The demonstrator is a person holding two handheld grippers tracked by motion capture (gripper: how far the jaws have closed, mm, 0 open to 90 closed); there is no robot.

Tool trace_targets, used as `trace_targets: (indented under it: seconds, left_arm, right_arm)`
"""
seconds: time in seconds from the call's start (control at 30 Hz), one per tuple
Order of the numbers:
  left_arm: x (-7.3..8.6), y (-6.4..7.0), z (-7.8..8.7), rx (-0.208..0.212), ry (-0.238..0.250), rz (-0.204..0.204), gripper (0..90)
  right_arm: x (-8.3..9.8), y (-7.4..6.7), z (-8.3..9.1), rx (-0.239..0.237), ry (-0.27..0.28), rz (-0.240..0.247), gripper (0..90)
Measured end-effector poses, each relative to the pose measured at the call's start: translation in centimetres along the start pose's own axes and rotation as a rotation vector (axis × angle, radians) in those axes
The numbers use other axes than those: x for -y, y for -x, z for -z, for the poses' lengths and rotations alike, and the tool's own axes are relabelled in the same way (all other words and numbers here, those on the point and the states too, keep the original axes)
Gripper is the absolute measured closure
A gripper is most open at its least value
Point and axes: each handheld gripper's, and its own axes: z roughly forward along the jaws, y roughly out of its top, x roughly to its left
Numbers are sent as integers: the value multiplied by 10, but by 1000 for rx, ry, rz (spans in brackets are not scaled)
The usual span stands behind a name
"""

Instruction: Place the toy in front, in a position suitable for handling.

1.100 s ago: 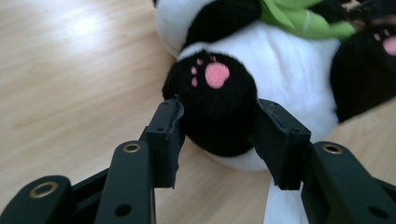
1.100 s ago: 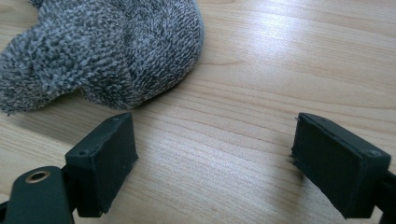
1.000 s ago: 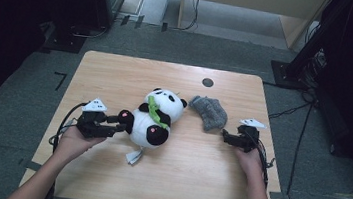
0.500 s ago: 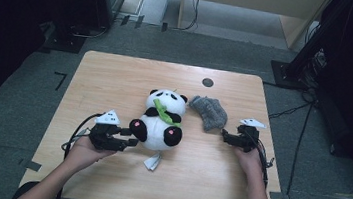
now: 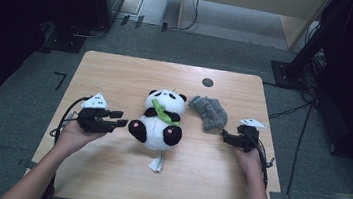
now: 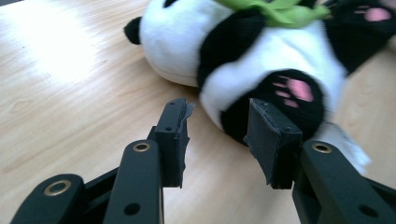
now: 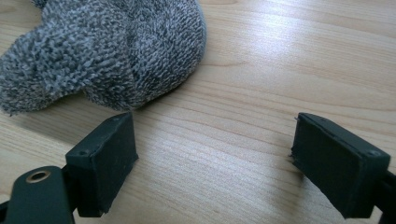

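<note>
A black-and-white panda plush with a green scarf lies on its back mid-table, head away from me, feet toward me. My left gripper hovers just left of its foot, apart from it. In the left gripper view that gripper is open with nothing between its jaws, which have just been closing; the panda lies right beyond them. A grey knitted sock rests to the right of the panda. My right gripper rests low by the sock, open, with the sock just ahead and bare wood between the jaws.
The light wooden table has a dark round hole near its far edge. A white tag trails from the panda toward me. Dark equipment and cables stand on the floor around the table.
The left gripper was at the panda's lower side and swung it round so its head points away. It has since let go and drawn back to the left. The right hand stayed put.
</note>
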Motion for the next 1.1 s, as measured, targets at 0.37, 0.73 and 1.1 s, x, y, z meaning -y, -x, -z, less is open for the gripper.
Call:
trace_targets:
  seconds: [0.37,0.73,1.1]
  left_arm:
    - [-1,3,-36,70,-47,-31,533]
    - [6,46,-43,122,-21,-57,477]
    - [2,77,-67,118,12,59,407]
  right_arm:
    - [0,0,0,0,0,-1,139]
    - [0,-1,0,-1,-2,-2,139]
    - [-1,-1,-1,-2,0,2,139]
